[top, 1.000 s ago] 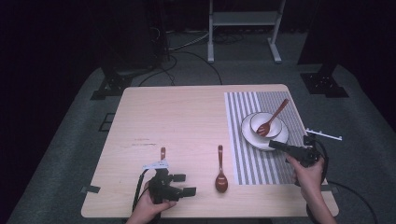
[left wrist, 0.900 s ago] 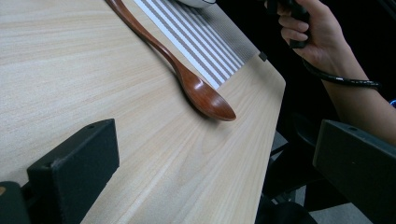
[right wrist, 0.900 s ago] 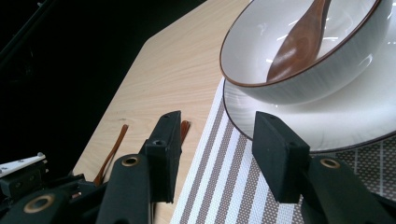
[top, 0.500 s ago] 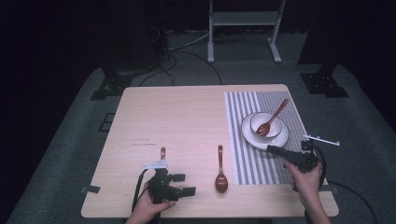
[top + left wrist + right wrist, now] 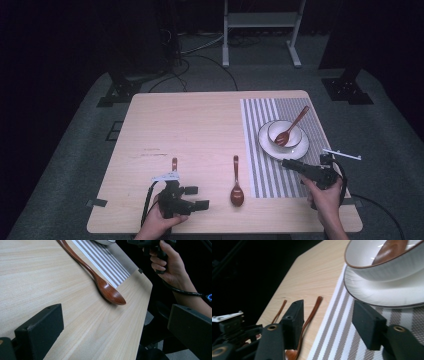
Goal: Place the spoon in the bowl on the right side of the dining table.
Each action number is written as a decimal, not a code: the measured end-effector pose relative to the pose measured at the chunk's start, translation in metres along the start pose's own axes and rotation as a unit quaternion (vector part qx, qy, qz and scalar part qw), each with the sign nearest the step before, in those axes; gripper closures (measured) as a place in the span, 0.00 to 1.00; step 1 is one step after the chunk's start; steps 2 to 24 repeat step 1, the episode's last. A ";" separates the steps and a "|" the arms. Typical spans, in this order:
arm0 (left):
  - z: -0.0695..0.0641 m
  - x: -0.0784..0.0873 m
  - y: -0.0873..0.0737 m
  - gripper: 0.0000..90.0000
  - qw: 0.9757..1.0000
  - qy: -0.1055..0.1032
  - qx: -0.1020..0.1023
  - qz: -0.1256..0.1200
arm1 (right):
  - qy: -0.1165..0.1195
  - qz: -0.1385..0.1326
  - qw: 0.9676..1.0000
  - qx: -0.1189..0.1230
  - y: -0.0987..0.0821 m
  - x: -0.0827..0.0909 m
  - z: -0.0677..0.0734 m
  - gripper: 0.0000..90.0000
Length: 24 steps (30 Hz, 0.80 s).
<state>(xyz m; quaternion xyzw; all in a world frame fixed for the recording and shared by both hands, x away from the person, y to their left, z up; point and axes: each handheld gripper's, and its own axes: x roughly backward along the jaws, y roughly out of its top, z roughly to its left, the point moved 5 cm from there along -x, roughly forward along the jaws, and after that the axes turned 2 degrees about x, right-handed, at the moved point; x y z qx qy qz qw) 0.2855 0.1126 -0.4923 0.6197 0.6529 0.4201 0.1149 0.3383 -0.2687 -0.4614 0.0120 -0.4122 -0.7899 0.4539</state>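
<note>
A brown wooden spoon (image 5: 236, 187) lies on the table between my two grippers, bowl end toward the front edge; it also crosses the left gripper view (image 5: 107, 288). My left gripper (image 5: 197, 196) rests near the front edge, pointing right, open and empty (image 5: 115, 332). Behind it sticks out the handle of another spoon (image 5: 174, 164). My right gripper (image 5: 290, 164) hovers over the striped placemat (image 5: 265, 170), just in front of the plate (image 5: 265, 145). Its jaws have just been opening, with nothing between them (image 5: 330, 325).
On the plate stands a white bowl (image 5: 272, 131) with a third wooden spoon (image 5: 295, 125) leaning in it. Bare wood covers the far left half of the table (image 5: 190, 120). Dark floor, cables and stand legs surround it.
My right gripper has drawn back a little from the plate's rim toward the front of the table. The left gripper and the spoons have kept still.
</note>
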 end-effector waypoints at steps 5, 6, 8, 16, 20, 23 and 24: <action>0.000 0.000 0.000 0.00 1.000 0.000 0.000 0.000 | 0.000 0.000 1.000 0.000 0.000 0.000 0.000 0.43; 0.000 0.000 0.000 0.00 1.000 0.000 0.000 0.000 | 0.000 0.000 1.000 0.000 0.000 0.000 0.000 0.43; 0.000 0.000 0.000 0.00 1.000 0.000 0.000 0.000 | 0.000 0.000 1.000 0.000 0.000 0.000 0.000 0.43; 0.000 0.000 0.000 0.00 1.000 0.000 0.000 0.000 | 0.000 0.000 1.000 0.000 0.000 0.000 0.000 0.43; 0.000 0.000 0.000 0.00 1.000 0.000 0.000 0.000 | 0.000 0.000 1.000 0.000 0.000 0.000 0.000 0.43; 0.000 0.000 0.000 0.00 1.000 0.000 0.000 0.000 | 0.000 0.000 1.000 0.000 0.000 0.000 0.000 0.43; 0.000 0.000 0.000 0.00 1.000 0.000 0.000 0.000 | 0.000 0.000 1.000 0.000 0.000 0.000 0.000 0.43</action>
